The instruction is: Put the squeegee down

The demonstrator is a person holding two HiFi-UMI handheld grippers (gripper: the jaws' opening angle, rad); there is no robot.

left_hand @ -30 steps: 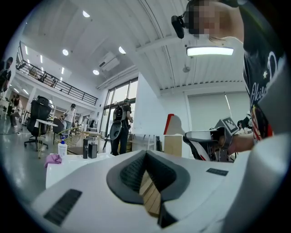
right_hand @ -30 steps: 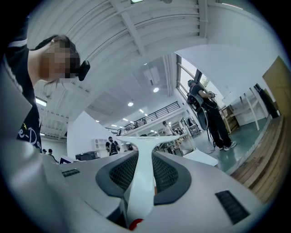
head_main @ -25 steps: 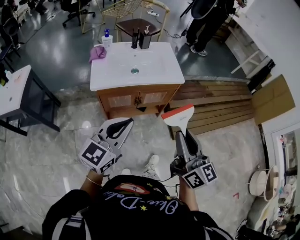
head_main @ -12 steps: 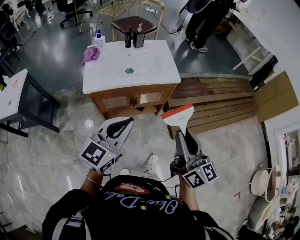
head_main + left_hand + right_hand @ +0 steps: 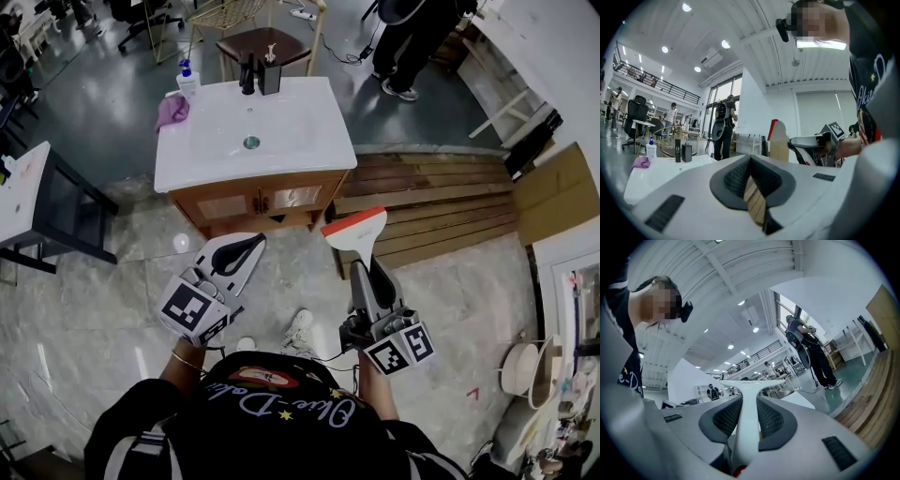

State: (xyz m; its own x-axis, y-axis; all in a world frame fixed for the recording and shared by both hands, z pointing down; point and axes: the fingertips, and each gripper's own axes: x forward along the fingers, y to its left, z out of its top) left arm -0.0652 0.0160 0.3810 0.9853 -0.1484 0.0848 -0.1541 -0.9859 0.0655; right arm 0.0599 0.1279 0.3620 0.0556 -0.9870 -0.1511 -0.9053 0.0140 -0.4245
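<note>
Plainly, the squeegee [image 5: 357, 232] is in the right gripper [image 5: 367, 269], whose jaws are clamped on its white handle. In the right gripper view the handle runs straight out between the two dark pads. Its long axis therefore follows the line the jaws point along. The orange-edged blade sits crosswise at the far end, just beyond the jaw tips.

The left gripper [image 5: 246, 247] is alongside, well apart from the squeegee. Its jaws are closed together with nothing between them, so it has no part in the hold.

Ahead of both grippers, past the blade, is the white countertop [image 5: 309, 131] of the wooden vanity [image 5: 267, 199]. It is well apart from the blade. If that top is the landing place, the blade end would reach it first, ahead of the jaws.
</note>
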